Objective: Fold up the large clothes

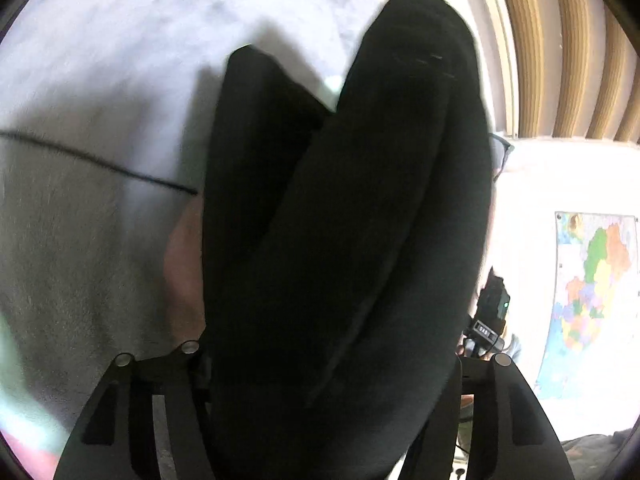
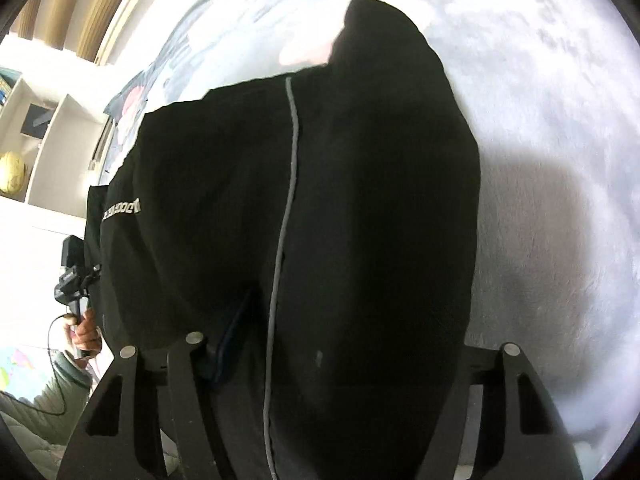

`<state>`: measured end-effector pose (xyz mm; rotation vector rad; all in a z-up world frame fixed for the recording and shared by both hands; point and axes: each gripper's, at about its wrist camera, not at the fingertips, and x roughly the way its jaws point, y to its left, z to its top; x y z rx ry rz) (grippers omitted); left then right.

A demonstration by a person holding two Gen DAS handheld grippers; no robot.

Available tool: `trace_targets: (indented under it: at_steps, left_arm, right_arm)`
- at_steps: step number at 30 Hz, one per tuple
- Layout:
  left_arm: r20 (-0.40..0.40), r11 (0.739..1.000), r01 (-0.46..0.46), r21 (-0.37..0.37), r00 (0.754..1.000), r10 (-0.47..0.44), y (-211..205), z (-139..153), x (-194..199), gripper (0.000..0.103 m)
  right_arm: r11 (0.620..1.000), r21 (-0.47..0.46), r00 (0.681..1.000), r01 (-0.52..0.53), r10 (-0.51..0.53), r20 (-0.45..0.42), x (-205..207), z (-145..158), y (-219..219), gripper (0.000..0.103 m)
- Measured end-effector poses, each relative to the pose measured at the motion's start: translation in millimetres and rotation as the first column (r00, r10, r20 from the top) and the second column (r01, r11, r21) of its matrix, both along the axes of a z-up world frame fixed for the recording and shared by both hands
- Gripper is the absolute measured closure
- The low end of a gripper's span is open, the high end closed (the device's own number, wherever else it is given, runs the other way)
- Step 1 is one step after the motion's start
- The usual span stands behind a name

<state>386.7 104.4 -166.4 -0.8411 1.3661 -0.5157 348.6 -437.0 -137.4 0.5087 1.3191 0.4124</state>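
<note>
A bulky black garment (image 1: pixel 360 200) fills the middle of the left wrist view. It is bunched between the fingers of my left gripper (image 1: pixel 332 360), which is shut on it, and it hides the fingertips. In the right wrist view the same black garment (image 2: pixel 360 160) shows a grey zip line (image 2: pixel 288 208) and small white lettering (image 2: pixel 122 210). My right gripper (image 2: pixel 340 348) is shut on a thick fold of it. Each view also shows the other gripper at the garment's edge: the right one (image 1: pixel 490 320) and the left one (image 2: pixel 74 276), held by a hand (image 2: pixel 86 332).
A pale fluffy bed cover (image 1: pixel 100 80) (image 2: pixel 560 120) lies under the garment, with a thin dark line (image 1: pixel 100 162) across it. A wooden slatted panel (image 1: pixel 560 40) and a wall map (image 1: pixel 592 300) stand behind. White shelves (image 2: pixel 52 140) and a green sleeve (image 2: pixel 52 396) are at the left.
</note>
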Motion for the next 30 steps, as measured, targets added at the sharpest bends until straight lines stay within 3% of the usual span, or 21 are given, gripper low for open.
trace_targets:
  at_steps: [4, 7, 9, 11, 14, 16, 17, 25, 30]
  left_arm:
    - [-0.022, 0.999, -0.05, -0.003, 0.999, 0.05, -11, -19, 2, 0.029]
    - [-0.046, 0.993, -0.114, 0.038, 0.992, 0.116, -17, -15, -1, 0.032]
    - [0.003, 0.987, -0.121, 0.107, 0.993, 0.121, -26, 1, -10, 0.043]
    - [0.068, 0.982, -0.106, 0.156, 0.993, 0.097, -37, 23, -22, 0.061]
    - [0.135, 0.989, -0.112, 0.092, 0.986, 0.099, -40, 56, -46, 0.067]
    - [0.197, 0.996, -0.091, -0.019, 0.976, 0.093, -45, 84, -70, 0.067]
    - [0.214, 0.996, -0.085, -0.036, 0.973, 0.091, -46, 93, -77, 0.067]
    - [0.368, 0.997, -0.067, -0.048, 0.926, 0.08, -41, 183, -187, 0.067]
    - [0.318, 0.997, -0.069, -0.036, 0.945, 0.077, -10, 184, -231, 0.066]
  right_arm:
    - [0.995, 0.084, 0.997, 0.051, -0.046, -0.062, 15, -28, -2, 0.003]
    - [0.992, 0.083, 0.995, 0.095, -0.091, -0.05, 20, -30, -1, 0.003]
    - [0.993, 0.059, 0.995, 0.099, -0.097, -0.021, 11, -21, 0, 0.011]
    - [0.993, 0.052, 0.995, 0.101, -0.102, 0.015, 4, -12, 2, 0.034]
    - [0.996, 0.001, 0.991, 0.092, -0.092, 0.102, -17, 18, 9, 0.057]
    - [0.996, 0.017, 0.986, 0.089, -0.091, 0.137, -29, 34, 11, 0.061]
    - [0.996, 0.037, 0.982, 0.087, -0.092, 0.166, -38, 47, 12, 0.062]
    - [0.998, 0.049, 0.957, 0.025, -0.038, 0.288, -106, 127, 38, 0.063]
    - [0.998, 0.064, 0.964, -0.004, -0.013, 0.265, -136, 130, 54, 0.063]
